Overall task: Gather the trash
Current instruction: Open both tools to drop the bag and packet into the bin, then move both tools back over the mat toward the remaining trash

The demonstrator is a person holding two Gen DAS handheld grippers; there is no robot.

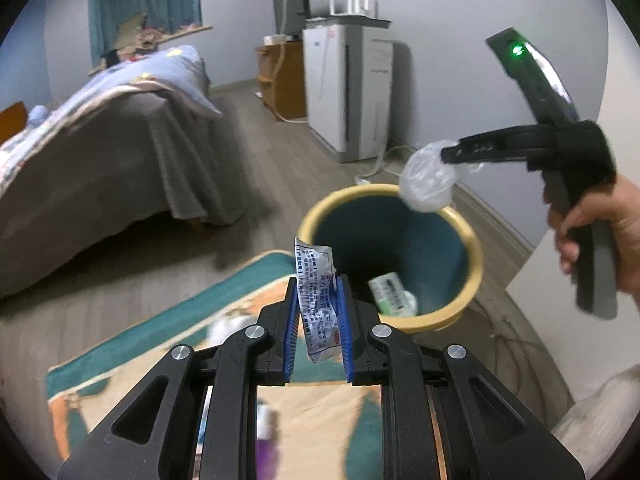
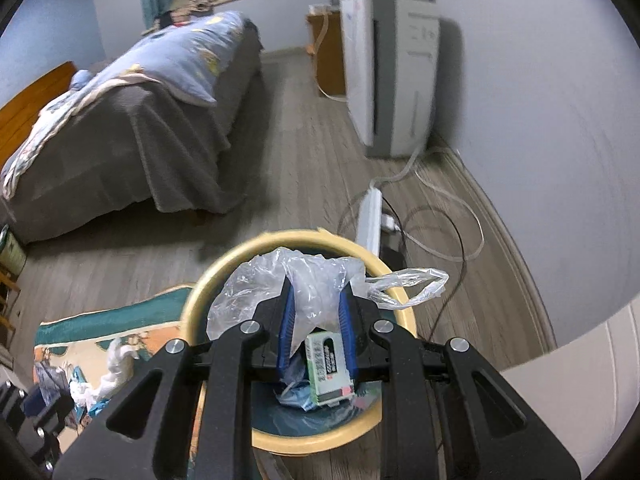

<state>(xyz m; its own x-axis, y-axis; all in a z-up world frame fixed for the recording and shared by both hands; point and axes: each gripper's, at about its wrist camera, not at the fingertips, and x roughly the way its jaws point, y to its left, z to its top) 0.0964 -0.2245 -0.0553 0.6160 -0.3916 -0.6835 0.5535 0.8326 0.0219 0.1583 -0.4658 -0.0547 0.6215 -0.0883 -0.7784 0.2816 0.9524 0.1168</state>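
Observation:
A round bin with a yellow rim (image 1: 472, 256) and a teal inside stands on the wood floor; its rim also shows in the right wrist view (image 2: 192, 308). A green and white box (image 1: 394, 294) lies in it, also seen from the right wrist (image 2: 330, 364). My left gripper (image 1: 318, 292) is shut on a white printed sachet (image 1: 318, 300), held just short of the bin's near rim. My right gripper (image 2: 316, 304) is shut on a crumpled clear plastic bag (image 2: 316, 284) above the bin; the left wrist view shows it (image 1: 428, 178) over the far rim.
A patterned teal and orange rug (image 1: 200, 344) with several small items lies left of the bin. A bed (image 1: 100, 152) stands at the left. A white appliance (image 1: 348, 84), a power strip (image 2: 370, 216) and loose cables (image 2: 444, 232) are by the wall behind the bin.

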